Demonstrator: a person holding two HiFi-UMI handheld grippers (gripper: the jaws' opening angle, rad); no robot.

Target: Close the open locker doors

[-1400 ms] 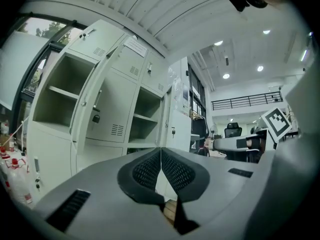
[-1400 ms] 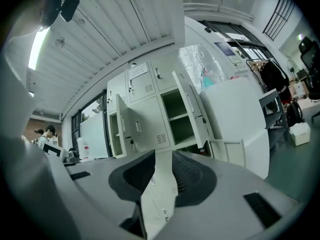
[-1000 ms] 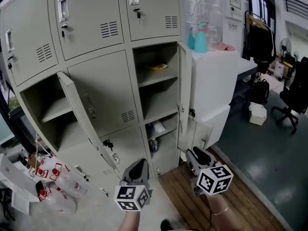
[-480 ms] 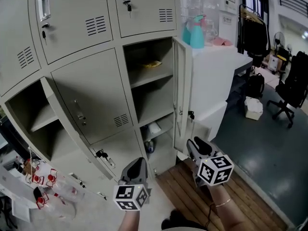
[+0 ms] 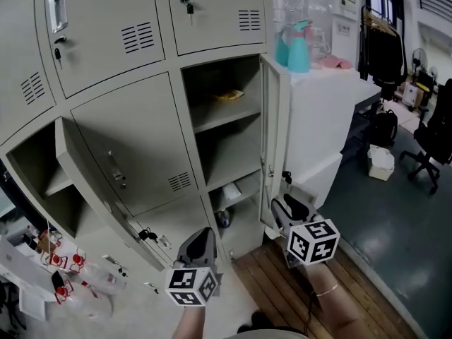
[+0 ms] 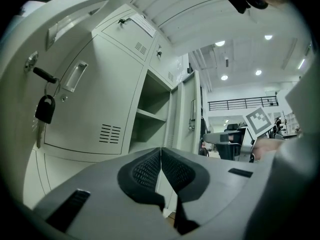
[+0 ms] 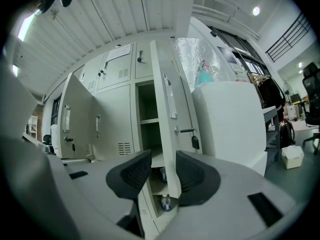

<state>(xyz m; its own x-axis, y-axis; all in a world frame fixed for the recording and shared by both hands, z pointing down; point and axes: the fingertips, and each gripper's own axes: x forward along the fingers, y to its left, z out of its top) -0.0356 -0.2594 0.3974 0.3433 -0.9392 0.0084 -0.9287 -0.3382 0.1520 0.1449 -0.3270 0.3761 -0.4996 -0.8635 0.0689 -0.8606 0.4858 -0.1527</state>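
Step in hand: approach to the right-hand open door of the locker bank — no door is pushed yet. The right tool has just been opening. Its jaws stand wide, with the door's free edge lined up with the gap and the pads clear of it. The left tool is closed and empty, near the lower-left open door. Next move, by judgement: bear against the door face and swing it onto its frame.

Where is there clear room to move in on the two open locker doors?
Free: the wooden floor in front of the right door, and the bare middle shelf behind it. Crowded: plastic bags on the floor beside the left door; the right door stands close beside the white cabinet.
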